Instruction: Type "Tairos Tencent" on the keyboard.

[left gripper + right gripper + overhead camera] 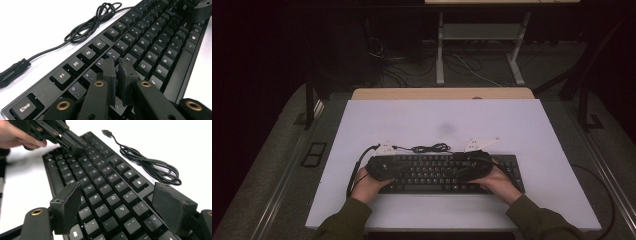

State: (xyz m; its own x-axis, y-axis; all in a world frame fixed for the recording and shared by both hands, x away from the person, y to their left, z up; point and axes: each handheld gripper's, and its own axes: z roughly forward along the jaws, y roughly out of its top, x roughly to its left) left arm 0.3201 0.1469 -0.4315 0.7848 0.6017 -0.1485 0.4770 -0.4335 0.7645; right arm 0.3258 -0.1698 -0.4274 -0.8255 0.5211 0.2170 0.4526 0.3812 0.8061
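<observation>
- Plainly, the keyboard [439, 172] is laid flat on the white counter [532, 130], near the counter's front edge, with its long axis running left to right across the high view.
- Its key legends are read upright from the person's side, so its front edge is turned toward the person and its function-key row toward the far side.
- Its cable [430, 148] is seen bundled just beyond the keyboard's far edge, with the plug [107, 131] lying loose on the counter past the keyboard's left end.
- The left tongs [119, 72] are held over the keyboard's left half, above the number and upper letter rows; the jaws are drawn nearly together, with a thin gap and nothing between them.
- The right tongs [120, 207] are held over the keyboard's right half, jaws spread wide above the keys, with nothing gripped.
- Each pair of tongs is aimed inward along the keyboard's long axis, toward the other; neither is judged clearly nearer, as each end is covered by its own hand.
</observation>
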